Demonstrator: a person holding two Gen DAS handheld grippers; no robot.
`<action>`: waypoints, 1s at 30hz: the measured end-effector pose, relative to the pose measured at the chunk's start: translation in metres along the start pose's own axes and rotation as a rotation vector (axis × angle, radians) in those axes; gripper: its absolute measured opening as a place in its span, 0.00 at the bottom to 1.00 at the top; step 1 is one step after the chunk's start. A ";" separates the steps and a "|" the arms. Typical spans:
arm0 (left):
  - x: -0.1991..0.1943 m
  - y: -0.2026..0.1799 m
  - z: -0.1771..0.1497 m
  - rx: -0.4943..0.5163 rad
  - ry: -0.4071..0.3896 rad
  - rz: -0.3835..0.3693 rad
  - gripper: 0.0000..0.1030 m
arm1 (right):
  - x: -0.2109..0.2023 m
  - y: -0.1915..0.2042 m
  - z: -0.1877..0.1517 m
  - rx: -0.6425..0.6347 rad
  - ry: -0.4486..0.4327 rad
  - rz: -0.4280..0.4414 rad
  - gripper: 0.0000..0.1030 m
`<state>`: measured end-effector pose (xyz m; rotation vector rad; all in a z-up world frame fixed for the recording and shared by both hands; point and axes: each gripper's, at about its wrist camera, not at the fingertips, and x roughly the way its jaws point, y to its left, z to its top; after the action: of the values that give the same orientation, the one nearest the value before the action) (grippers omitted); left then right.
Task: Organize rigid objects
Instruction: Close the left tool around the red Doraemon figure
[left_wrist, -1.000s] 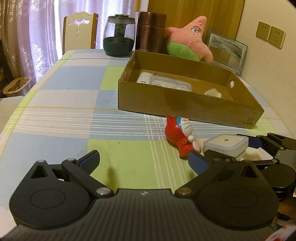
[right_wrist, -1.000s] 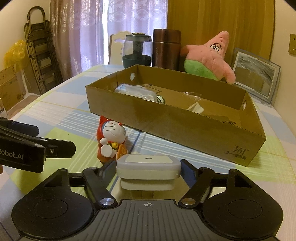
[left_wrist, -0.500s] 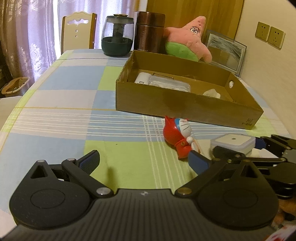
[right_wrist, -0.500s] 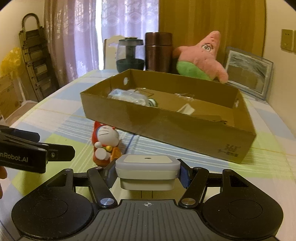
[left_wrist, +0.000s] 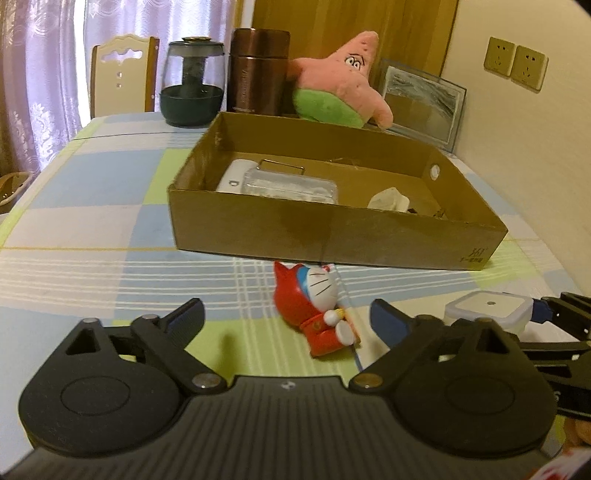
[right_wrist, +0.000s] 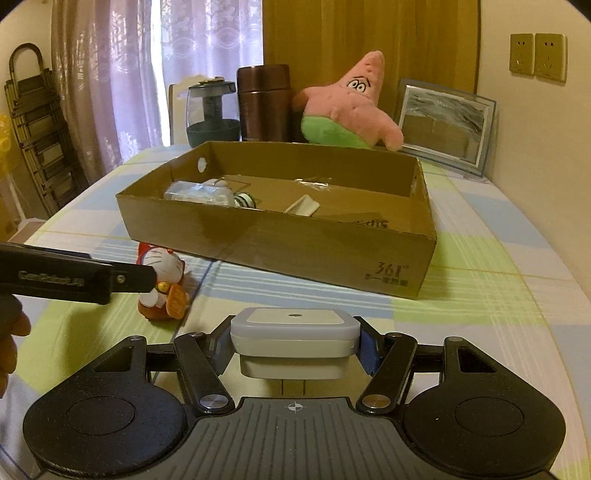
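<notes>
**Right gripper carries the white box toward the carton**

Right gripper is clamped on a small white square plastic box with a rounded lid, one blue pad against each side, and holds it clear of the checked blue, green and white tablecloth. Straight ahead of that gripper, and higher than the box it holds, lies the wide, shallow brown cardboard carton, its long axis running across the line of travel, so the near wall has to be cleared before the box can go in. Beyond that wall, ahead and to the left, a clear plastic case already rests inside; the floor ahead and to the right looks freer.

Left gripper hangs with its jaws spread wide and nothing between them. Just ahead of it, slightly right, a red and white cartoon cat figurine lies on its side, its long axis pointing roughly toward the carton. That gripper is plainly the nearer one to the figurine, and I'd guess it takes that piece.
</notes>
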<state>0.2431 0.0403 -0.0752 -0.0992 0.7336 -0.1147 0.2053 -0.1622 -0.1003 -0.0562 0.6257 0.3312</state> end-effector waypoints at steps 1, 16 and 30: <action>0.003 -0.001 0.000 0.001 0.004 -0.001 0.86 | -0.001 0.000 0.000 0.001 -0.001 0.000 0.60; 0.027 -0.004 0.003 -0.068 0.011 -0.036 0.55 | 0.001 -0.004 0.000 0.015 -0.002 0.001 0.60; 0.035 -0.003 0.003 -0.118 0.024 -0.032 0.39 | 0.002 -0.008 -0.001 0.030 0.000 -0.002 0.60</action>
<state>0.2709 0.0326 -0.0962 -0.2224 0.7630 -0.1034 0.2096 -0.1695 -0.1026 -0.0279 0.6300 0.3199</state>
